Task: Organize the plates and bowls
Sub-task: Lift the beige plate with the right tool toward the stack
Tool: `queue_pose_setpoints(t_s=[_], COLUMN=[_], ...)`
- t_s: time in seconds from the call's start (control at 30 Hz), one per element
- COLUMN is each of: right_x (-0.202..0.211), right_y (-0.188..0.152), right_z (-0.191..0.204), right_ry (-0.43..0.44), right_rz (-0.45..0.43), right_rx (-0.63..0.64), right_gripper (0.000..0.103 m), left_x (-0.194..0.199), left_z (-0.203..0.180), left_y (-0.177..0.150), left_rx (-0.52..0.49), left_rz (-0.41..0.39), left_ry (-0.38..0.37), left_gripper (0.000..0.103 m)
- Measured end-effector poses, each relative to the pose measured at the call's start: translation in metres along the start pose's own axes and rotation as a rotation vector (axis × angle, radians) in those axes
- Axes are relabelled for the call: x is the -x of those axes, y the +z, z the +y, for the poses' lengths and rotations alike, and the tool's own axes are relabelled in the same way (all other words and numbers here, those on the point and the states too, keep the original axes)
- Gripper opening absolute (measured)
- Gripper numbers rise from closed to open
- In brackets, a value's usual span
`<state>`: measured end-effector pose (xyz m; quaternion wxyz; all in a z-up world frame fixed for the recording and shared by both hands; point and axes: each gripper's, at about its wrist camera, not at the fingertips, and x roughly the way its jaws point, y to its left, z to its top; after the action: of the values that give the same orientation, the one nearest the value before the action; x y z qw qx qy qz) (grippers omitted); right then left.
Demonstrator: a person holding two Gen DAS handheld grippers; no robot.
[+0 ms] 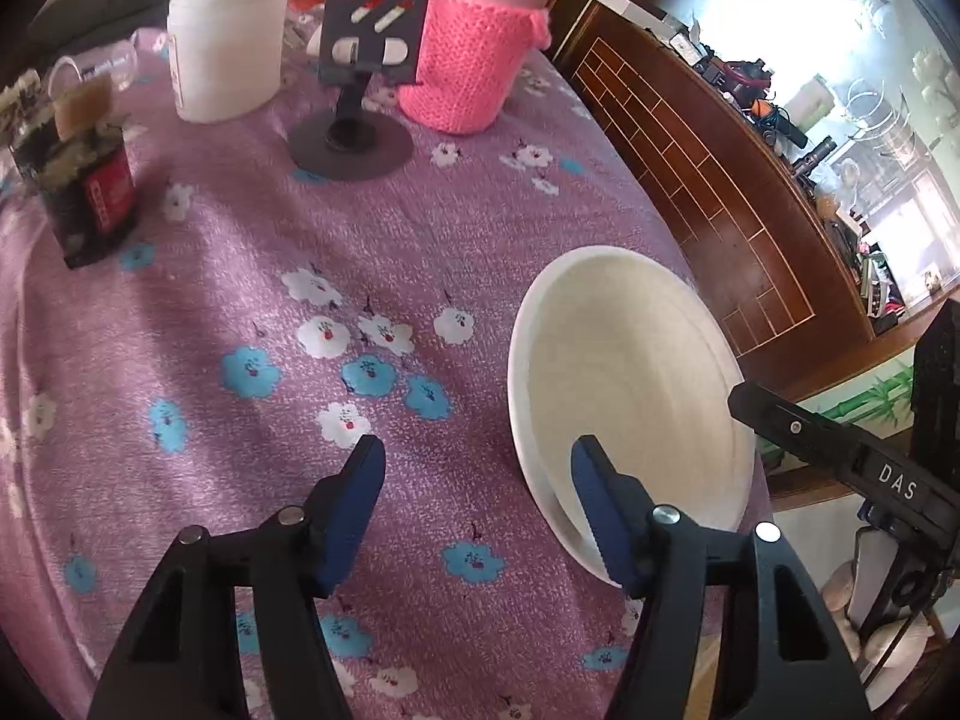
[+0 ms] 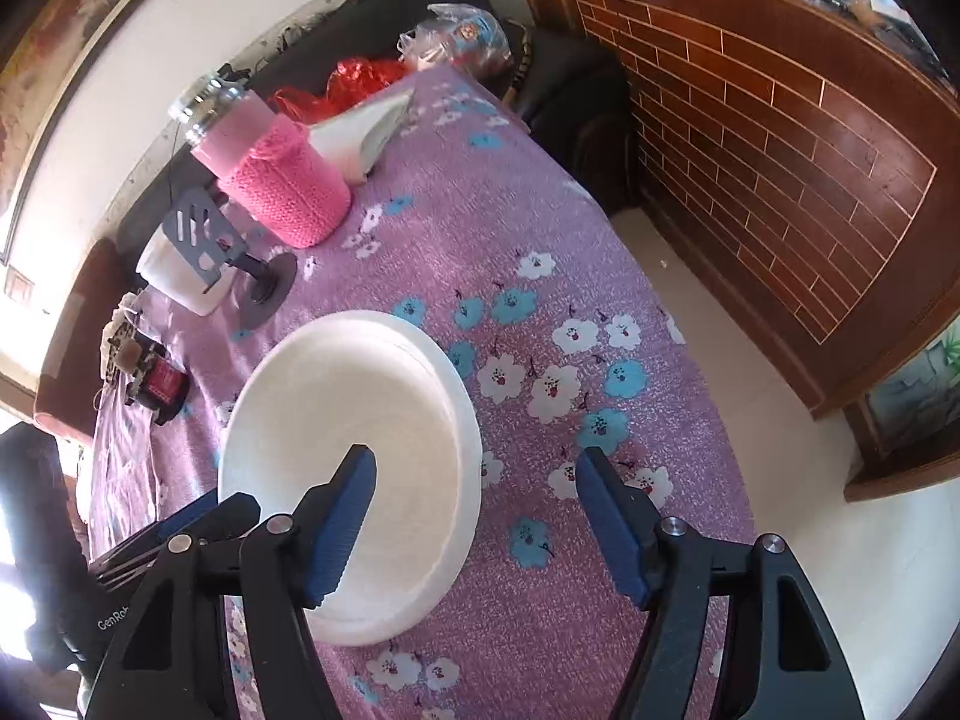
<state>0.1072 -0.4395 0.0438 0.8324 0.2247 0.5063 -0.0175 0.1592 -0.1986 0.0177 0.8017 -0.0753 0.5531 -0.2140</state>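
White dishes (image 2: 354, 474) sit nested in one stack on a table spread with a purple flowered cloth (image 1: 240, 312), near the cloth's edge on the side facing a brown wood-panelled wall (image 2: 780, 150). Well beyond the stack, at the far end of the table, stand a pink knitted-sleeve flask (image 1: 474, 54), a dark phone stand (image 1: 354, 108) and a white tub (image 1: 228, 42).

Both claws hang over the stack's near rim with their blue pads apart and nothing between them. The left gripper (image 1: 477, 516) has one finger above the stack's near edge and the other over bare cloth beside it; the right gripper (image 2: 474, 522) mirrors that from the opposite side.

The stacking itself looks done or nearly so, though how many pieces are nested cannot be told. The next move, if the stack is to be shifted, calls for a pad on each side of the rim before closing.
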Motion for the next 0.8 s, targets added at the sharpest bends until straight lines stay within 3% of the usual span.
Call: queue_pose_setpoints(t_s=[0.1, 0.27, 0.43, 0.53, 0.6, 0.67, 0.73, 0.8], right_x=[0.002, 0.008, -0.003, -0.008, -0.011, -0.012, -0.006, 0.009], right_y=[-0.003, -0.006, -0.009, -0.01, -0.01, -0.012, -0.016, -0.023], right_z=[-0.003, -0.006, -0.008, -0.007, -0.004, 0.0, 0.002, -0.004], right_ry=[0.018, 0.023, 0.047, 0.044, 0.059, 0.054, 0.024, 0.011], right_rz=[0.004, -0.006, 0.042, 0.055, 0.072, 0.081, 0.085, 0.06], right_rx=[-0.006, 0.0, -0.029, -0.026, -0.024, -0.013, 0.008, 0.002], right_gripper=[0.072, 0.072, 0.071, 0.06, 0.044, 0.042, 0.042, 0.045], left_x=[-0.004, -0.008, -0.007, -0.004, -0.003, -0.004, 0.0, 0.009], left_z=[0.005, 0.004, -0.004, -0.006, -0.01, -0.014, -0.015, -0.011], left_y=[-0.003, -0.004, -0.01, -0.009, -0.009, -0.011, -0.017, -0.027], left_rx=[0.028, 0.04, 0.022, 0.017, 0.009, -0.003, -0.025, -0.027], left_rz=[0.024, 0.019, 0.017, 0.006, 0.007, 0.014, 0.003, 0.002], left_ry=[-0.033, -0.027, -0.032, -0.033, -0.037, -0.022, 0.064, 0.061], left_gripper=[0.063, 0.063, 0.063, 0.06, 0.054, 0.053, 0.053, 0.055])
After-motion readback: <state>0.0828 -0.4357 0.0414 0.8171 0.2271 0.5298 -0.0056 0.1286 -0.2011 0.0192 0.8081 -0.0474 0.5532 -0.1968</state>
